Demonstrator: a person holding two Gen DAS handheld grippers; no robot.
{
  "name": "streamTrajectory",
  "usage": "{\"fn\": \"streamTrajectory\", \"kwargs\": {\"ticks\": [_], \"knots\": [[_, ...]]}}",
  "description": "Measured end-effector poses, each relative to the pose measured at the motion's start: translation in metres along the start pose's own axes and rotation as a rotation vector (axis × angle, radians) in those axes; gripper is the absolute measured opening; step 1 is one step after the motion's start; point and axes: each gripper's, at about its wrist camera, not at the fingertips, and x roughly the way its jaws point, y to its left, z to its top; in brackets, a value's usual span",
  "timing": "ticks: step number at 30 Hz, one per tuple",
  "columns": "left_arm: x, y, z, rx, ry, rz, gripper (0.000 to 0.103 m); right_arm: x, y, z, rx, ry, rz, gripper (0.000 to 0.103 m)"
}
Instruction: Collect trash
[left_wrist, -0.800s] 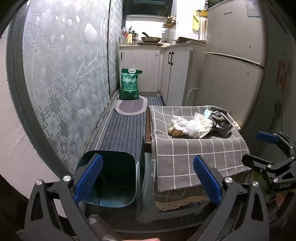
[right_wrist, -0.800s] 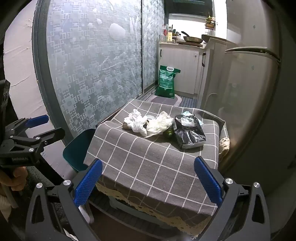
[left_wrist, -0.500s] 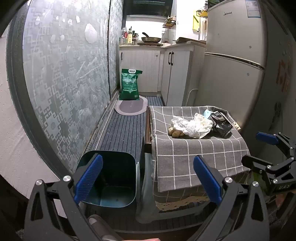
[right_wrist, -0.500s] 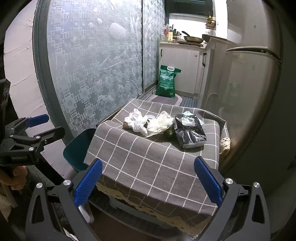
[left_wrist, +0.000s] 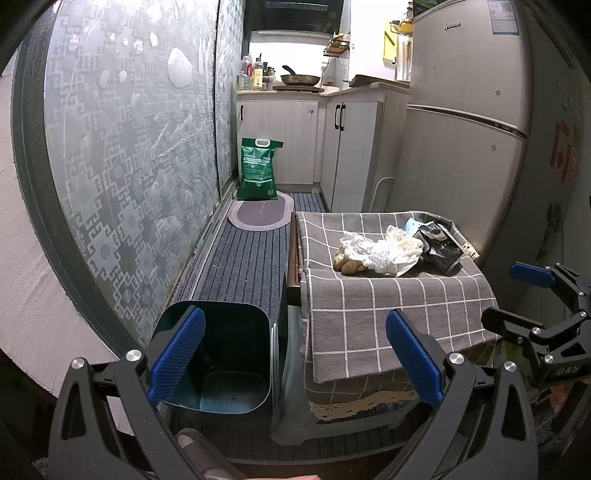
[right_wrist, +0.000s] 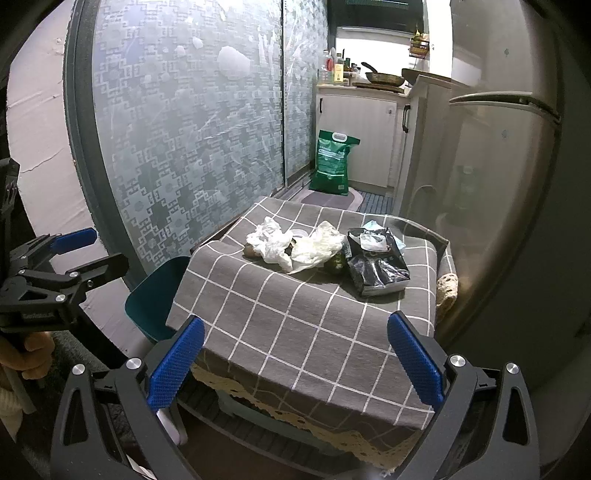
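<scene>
A low table under a grey checked cloth (right_wrist: 295, 325) (left_wrist: 388, 306) carries a heap of trash: crumpled white paper (right_wrist: 273, 242) (left_wrist: 373, 251), a crumpled cream wrapper (right_wrist: 319, 245), a black foil bag (right_wrist: 376, 264) (left_wrist: 439, 247), brownish lumps (left_wrist: 347, 264) and something green (right_wrist: 334, 263). A dark teal bin (left_wrist: 218, 354) (right_wrist: 155, 295) stands open on the floor left of the table. My left gripper (left_wrist: 295, 358) hangs open over the bin and the table's near corner. My right gripper (right_wrist: 295, 360) is open above the table's front edge. Both hold nothing.
A frosted patterned glass door (left_wrist: 129, 155) runs along the left. A fridge (left_wrist: 469, 147) stands right of the table. A green sack (left_wrist: 258, 170) and an oval mat (left_wrist: 260, 214) lie on the striped floor runner before the kitchen cabinets (left_wrist: 288, 136).
</scene>
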Motion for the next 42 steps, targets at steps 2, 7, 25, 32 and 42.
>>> {"fn": "streamTrajectory", "kwargs": {"ticks": [2,7,25,32,42], "knots": [[0.0,0.0,0.0,0.0,0.0,0.0,0.1,-0.001,0.002,0.002,0.002,0.0,0.0,0.1],[0.0,0.0,0.0,0.0,0.002,-0.002,0.1,-0.003,0.0,-0.001,-0.001,0.001,-0.002,0.1],[-0.002,-0.01,0.004,0.01,-0.002,-0.008,0.1,-0.005,-0.004,-0.002,0.009,-0.006,0.005,0.1],[-0.003,-0.01,0.004,0.01,-0.005,-0.009,0.1,-0.004,-0.004,-0.002,0.008,-0.006,0.006,0.1],[-0.002,-0.01,0.003,0.01,-0.005,-0.009,0.1,-0.004,-0.003,-0.001,0.007,-0.006,0.006,0.1]]}}
